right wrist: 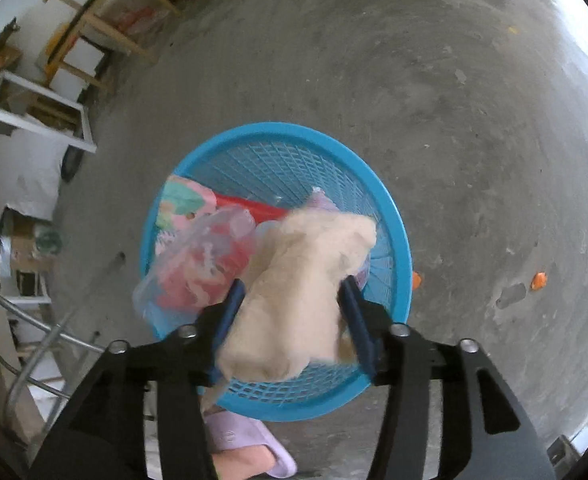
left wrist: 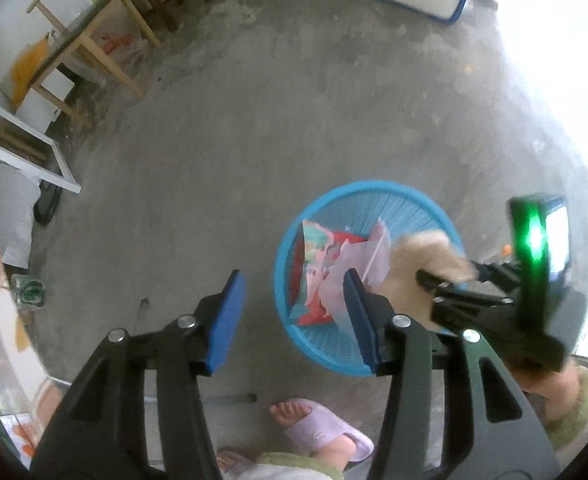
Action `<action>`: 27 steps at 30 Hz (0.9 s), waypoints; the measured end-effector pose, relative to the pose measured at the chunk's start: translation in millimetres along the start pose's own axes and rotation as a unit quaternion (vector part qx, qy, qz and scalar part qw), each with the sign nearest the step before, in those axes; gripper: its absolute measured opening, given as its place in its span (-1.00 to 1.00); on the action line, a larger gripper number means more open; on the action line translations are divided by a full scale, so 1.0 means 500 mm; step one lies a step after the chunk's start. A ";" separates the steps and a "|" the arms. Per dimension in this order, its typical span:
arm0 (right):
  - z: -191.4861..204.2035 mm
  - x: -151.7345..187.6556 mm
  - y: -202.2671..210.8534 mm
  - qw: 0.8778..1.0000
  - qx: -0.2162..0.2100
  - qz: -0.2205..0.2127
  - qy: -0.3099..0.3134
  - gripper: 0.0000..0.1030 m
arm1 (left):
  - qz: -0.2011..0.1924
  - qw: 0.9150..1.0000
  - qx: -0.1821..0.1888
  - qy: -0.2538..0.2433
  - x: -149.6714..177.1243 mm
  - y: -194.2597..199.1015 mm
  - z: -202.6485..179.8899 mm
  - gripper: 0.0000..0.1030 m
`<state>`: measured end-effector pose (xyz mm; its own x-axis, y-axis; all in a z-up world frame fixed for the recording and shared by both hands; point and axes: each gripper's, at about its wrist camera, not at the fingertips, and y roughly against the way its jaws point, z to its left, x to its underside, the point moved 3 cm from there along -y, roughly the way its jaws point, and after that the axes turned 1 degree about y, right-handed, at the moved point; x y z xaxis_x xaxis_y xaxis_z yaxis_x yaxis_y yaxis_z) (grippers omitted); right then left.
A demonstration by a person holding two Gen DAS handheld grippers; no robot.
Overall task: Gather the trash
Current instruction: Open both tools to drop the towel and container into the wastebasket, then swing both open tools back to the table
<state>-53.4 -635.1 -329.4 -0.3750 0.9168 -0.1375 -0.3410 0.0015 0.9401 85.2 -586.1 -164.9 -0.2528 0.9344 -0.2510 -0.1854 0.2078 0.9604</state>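
Crumpled beige paper wad (right wrist: 302, 292) sits pinched between the blue pads (right wrist: 229, 312) of the right gripper (right wrist: 294, 308), hanging right over the round blue plastic mesh basket (right wrist: 277, 136) on the grey concrete floor (right wrist: 454, 120). Inside the basket, at nine o'clock of the wad, lie a pink-and-red printed wrapper (right wrist: 185, 204) and a clear plastic bag (right wrist: 197, 264). Over in the left view, the left gripper (left wrist: 294, 308) hangs with its jaws spread wide and nothing between them, the basket at its two o'clock. A lilac slipper (left wrist: 326, 432) shows at six o'clock.
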 end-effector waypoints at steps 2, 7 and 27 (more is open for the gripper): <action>-0.005 0.002 0.006 1.000 0.007 -0.006 0.001 0.08 | -0.022 1.000 0.006 0.006 0.001 0.037 0.004 0.06; -0.019 0.013 0.045 1.000 0.004 -0.031 -0.002 0.08 | -0.076 0.996 0.035 0.026 0.025 0.153 0.017 0.28; 0.166 0.215 0.467 0.964 -0.073 -0.194 0.166 0.48 | -0.220 0.949 0.106 0.201 0.439 0.486 0.202 0.70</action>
<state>-101.7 -503.1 -98.7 -0.4419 0.6803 -0.5847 -0.6200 0.2394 0.7472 80.6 -301.2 25.8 -0.5452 0.5668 -0.6177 -0.1726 0.6452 0.7443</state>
